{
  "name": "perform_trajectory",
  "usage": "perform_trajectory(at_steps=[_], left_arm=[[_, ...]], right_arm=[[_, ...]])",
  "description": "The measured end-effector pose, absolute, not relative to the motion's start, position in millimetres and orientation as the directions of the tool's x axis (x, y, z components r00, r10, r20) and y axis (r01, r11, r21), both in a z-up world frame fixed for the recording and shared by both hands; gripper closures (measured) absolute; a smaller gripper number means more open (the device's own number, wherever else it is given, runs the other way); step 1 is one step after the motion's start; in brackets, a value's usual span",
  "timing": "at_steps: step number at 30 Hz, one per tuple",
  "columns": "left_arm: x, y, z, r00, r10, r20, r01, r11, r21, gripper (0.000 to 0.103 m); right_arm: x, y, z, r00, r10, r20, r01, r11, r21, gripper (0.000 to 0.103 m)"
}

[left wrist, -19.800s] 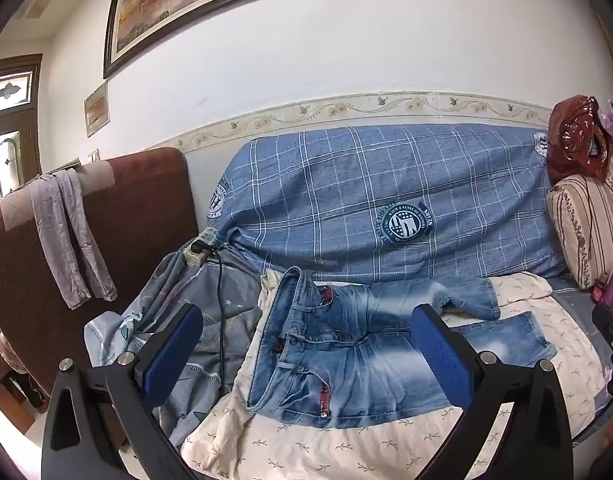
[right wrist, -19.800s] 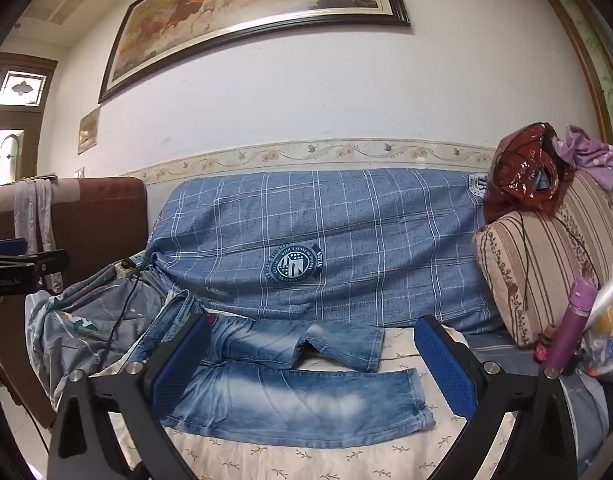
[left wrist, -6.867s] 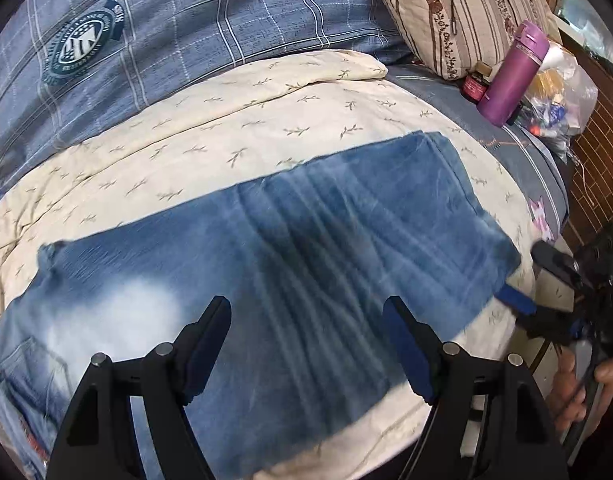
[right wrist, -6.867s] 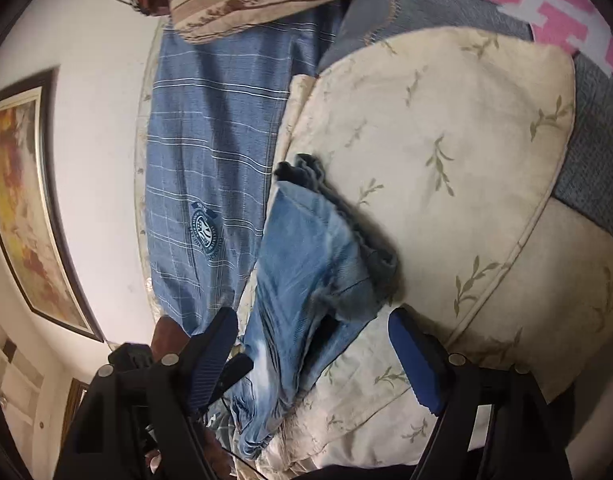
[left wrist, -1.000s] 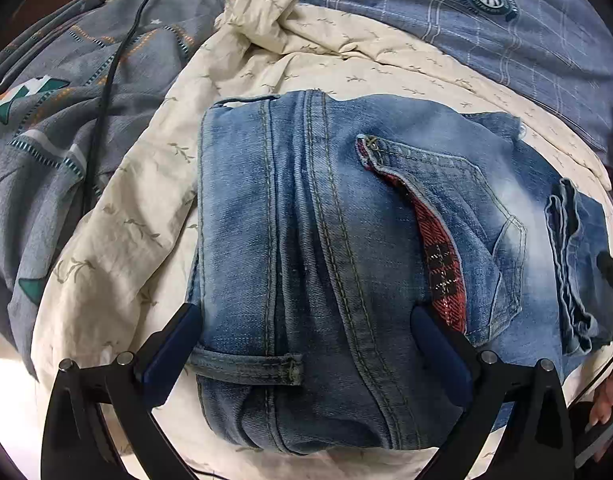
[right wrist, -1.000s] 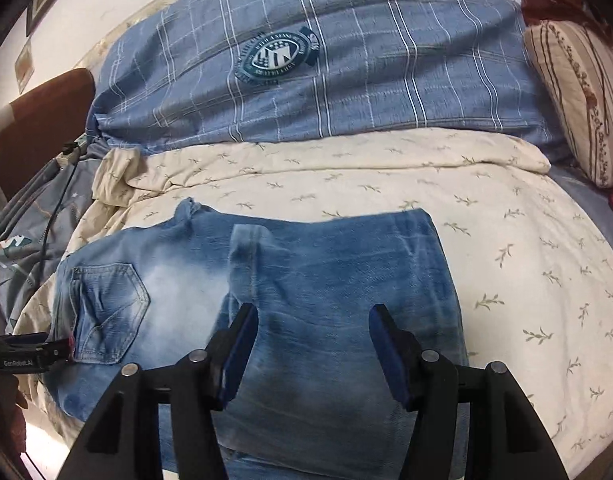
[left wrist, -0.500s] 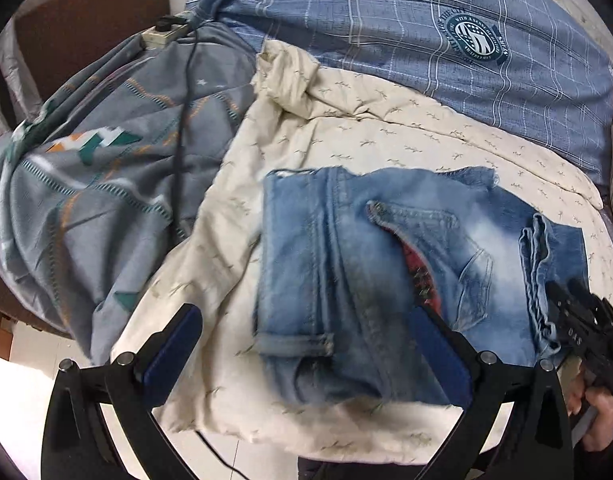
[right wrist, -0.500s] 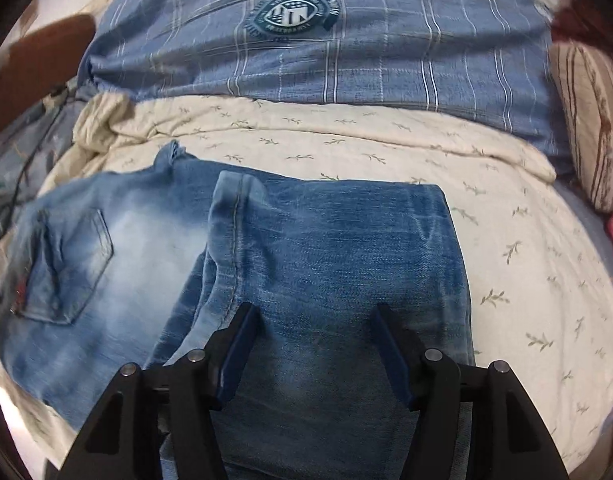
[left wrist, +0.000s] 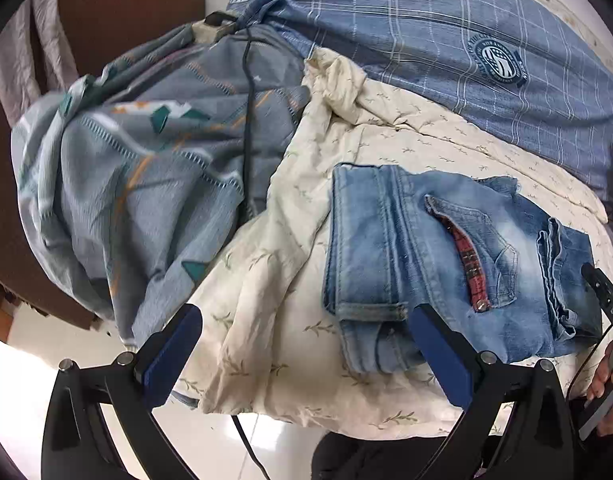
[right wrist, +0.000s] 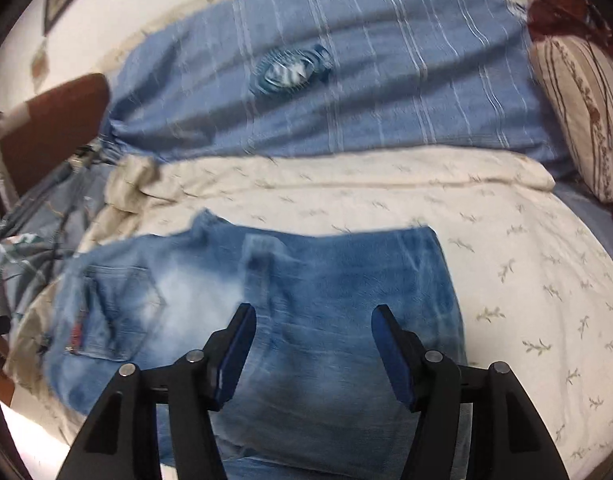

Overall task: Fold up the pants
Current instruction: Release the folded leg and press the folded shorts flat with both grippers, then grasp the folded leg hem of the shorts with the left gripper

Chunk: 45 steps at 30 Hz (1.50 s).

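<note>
The pants (left wrist: pixel 434 256) lie folded at 3 o'clock, waistband outward for access. Left claw (left wrist: pixel 306 344) gapes wide, empty; right claw (right wrist: pixel 312 344) is parted above denim, holding nothing.

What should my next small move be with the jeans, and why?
Probably back both grippers off. The jeans already lie folded in a compact stack on the cream sheet, legs doubled over the seat. The left gripper and right gripper are both open, holding no cloth. At most, square the loose lower edge.
</note>
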State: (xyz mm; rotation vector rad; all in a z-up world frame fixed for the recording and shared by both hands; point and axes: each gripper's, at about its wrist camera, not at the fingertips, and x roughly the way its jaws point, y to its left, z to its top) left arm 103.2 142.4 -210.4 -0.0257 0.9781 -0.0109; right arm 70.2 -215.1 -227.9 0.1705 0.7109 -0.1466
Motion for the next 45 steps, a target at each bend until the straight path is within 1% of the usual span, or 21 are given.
perform_trajectory(at_steps=[6, 7, 10, 11, 15, 17, 20, 22, 25, 27, 30, 31, 32, 34, 36, 37, 38, 39, 43, 44, 45], left_arm=[[101.5, 148.5, -222.5, 0.548, -0.035, -0.836, -0.008, 0.999, -0.047, 0.000], [102.5, 148.6, -224.2, 0.547, -0.045, -0.836, -0.008, 0.998, -0.059, 0.000], [106.7, 144.8, -228.6, 0.536, -0.080, -0.840, -0.005, 0.995, -0.099, 0.000], [108.3, 142.3, -229.6, 0.534, -0.091, -0.840, -0.001, 0.994, -0.108, 0.000], [113.3, 126.9, -234.0, 0.514, -0.149, -0.844, 0.042, 0.988, -0.149, 0.000], [114.4, 121.1, -236.6, 0.504, -0.165, -0.848, 0.048, 0.986, -0.162, 0.000], [121.6, 116.9, -241.4, 0.494, -0.158, -0.855, 0.040, 0.986, -0.159, 0.000], [130.7, 112.3, -245.8, 0.481, -0.165, -0.861, 0.038, 0.985, -0.167, 0.000], [144.8, 106.0, -254.7, 0.447, -0.209, -0.869, 0.046, 0.976, -0.212, 0.000], [155.4, 104.1, -264.0, 0.425, -0.204, -0.882, 0.022, 0.976, -0.215, 0.000], [169.1, 105.1, -281.2, 0.387, -0.233, -0.892, -0.003, 0.967, -0.254, 0.000], [171.7, 107.9, -286.8, 0.377, -0.261, -0.889, -0.022, 0.957, -0.290, 0.002], [172.4, 111.0, -289.8, 0.378, -0.296, -0.877, -0.040, 0.941, -0.335, 0.008], [169.4, 111.6, -286.5, 0.400, -0.313, -0.861, -0.036, 0.934, -0.356, 0.028], [168.0, 108.4, -277.4, 0.411, -0.330, -0.850, 0.010, 0.934, -0.358, 0.050], [167.2, 107.1, -272.1, 0.417, -0.342, -0.842, 0.030, 0.931, -0.363, 0.056], [167.3, 106.3, -267.2, 0.426, -0.351, -0.834, 0.046, 0.929, -0.368, 0.068], [166.8, 105.3, -260.6, 0.442, -0.348, -0.827, 0.055, 0.931, -0.362, 0.076], [168.1, 98.0, -245.6, 0.465, -0.348, -0.814, 0.106, 0.935, -0.339, 0.076], [169.3, 98.2, -246.2, 0.464, -0.344, -0.816, 0.113, 0.937, -0.330, 0.073], [171.8, 99.3, -249.6, 0.459, -0.329, -0.825, 0.105, 0.942, -0.317, 0.063]], right_arm=[[74.7, -191.9, -235.8, 0.718, -0.010, -0.696, 0.100, 0.991, 0.088, 0.042], [75.8, -189.3, -238.3, 0.711, -0.011, -0.703, 0.094, 0.992, 0.079, 0.045], [88.1, -188.1, -256.3, 0.632, -0.016, -0.775, 0.106, 0.992, 0.066, 0.050], [92.1, -189.9, -260.6, 0.613, -0.015, -0.790, 0.113, 0.991, 0.068, 0.050], [92.0, -192.6, -257.6, 0.626, 0.001, -0.780, 0.125, 0.987, 0.102, 0.051], [86.3, -198.5, -245.9, 0.677, 0.049, -0.734, 0.119, 0.977, 0.175, 0.051], [75.4, -198.3, -228.7, 0.758, 0.023, -0.652, 0.109, 0.981, 0.161, 0.051], [76.0, -196.3, -227.4, 0.762, 0.028, -0.647, 0.103, 0.981, 0.164, 0.051], [80.1, -192.5, -229.6, 0.750, 0.020, -0.661, 0.100, 0.985, 0.143, 0.051], [78.9, -193.0, -229.1, 0.751, 0.027, -0.660, 0.097, 0.984, 0.151, 0.051], [78.8, -199.2, -227.9, 0.757, 0.019, -0.653, 0.114, 0.980, 0.161, 0.051], [78.6, -202.0, -227.8, 0.757, 0.017, -0.654, 0.123, 0.978, 0.167, 0.051], [78.7, -204.3, -228.0, 0.755, 0.015, -0.656, 0.132, 0.976, 0.175, 0.051], [80.2, -208.7, -228.8, 0.750, 0.006, -0.661, 0.153, 0.971, 0.182, 0.051], [80.0, -212.0, -228.0, 0.755, -0.005, -0.656, 0.168, 0.968, 0.186, 0.051], [79.9, -212.9, -227.2, 0.758, -0.007, -0.652, 0.172, 0.967, 0.190, 0.051], [79.7, -213.7, -226.8, 0.761, -0.009, -0.649, 0.174, 0.966, 0.192, 0.051], [79.5, -213.6, -226.6, 0.761, -0.009, -0.649, 0.177, 0.965, 0.194, 0.051], [80.5, -211.9, -227.1, 0.758, -0.014, -0.652, 0.177, 0.967, 0.185, 0.051], [80.4, -211.2, -226.9, 0.759, -0.017, -0.651, 0.176, 0.968, 0.179, 0.051], [80.4, -210.9, -226.9, 0.759, -0.020, -0.650, 0.176, 0.969, 0.175, 0.051]])
